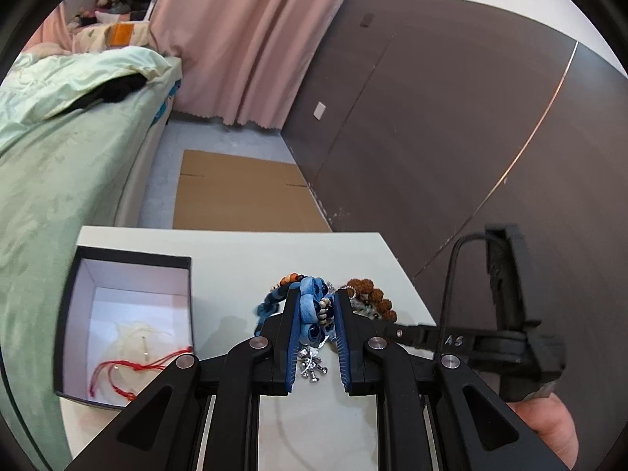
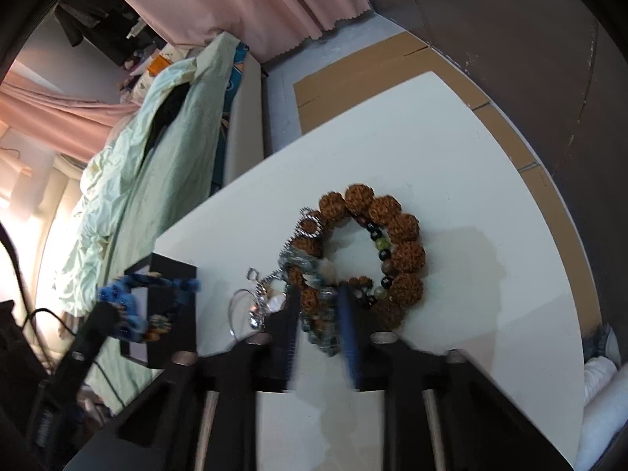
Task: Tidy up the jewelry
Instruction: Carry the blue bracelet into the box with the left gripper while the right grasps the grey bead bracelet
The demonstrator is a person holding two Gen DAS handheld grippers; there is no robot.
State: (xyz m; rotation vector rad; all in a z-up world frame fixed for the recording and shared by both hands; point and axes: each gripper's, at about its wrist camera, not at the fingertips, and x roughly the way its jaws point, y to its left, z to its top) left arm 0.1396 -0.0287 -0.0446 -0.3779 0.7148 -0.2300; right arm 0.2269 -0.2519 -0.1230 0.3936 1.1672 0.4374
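Note:
My left gripper (image 1: 316,298) is shut on a blue fabric bead bracelet (image 1: 310,310) and holds it above the white table (image 1: 243,259); it also shows in the right wrist view (image 2: 145,302). A silver charm (image 1: 312,365) lies under it. The black jewelry box (image 1: 129,325) with a white inside stands at the left and holds a red string bracelet (image 1: 117,369). My right gripper (image 2: 318,294) is closed around a grey-green bead bracelet (image 2: 322,314), beside a brown seed bracelet (image 2: 392,243) and silver chains (image 2: 267,294).
A bed with a green cover (image 1: 59,149) runs along the left of the table. Flat cardboard (image 1: 243,192) lies on the floor beyond the table. A dark wall (image 1: 451,137) stands to the right. Pink curtains (image 1: 243,39) hang behind.

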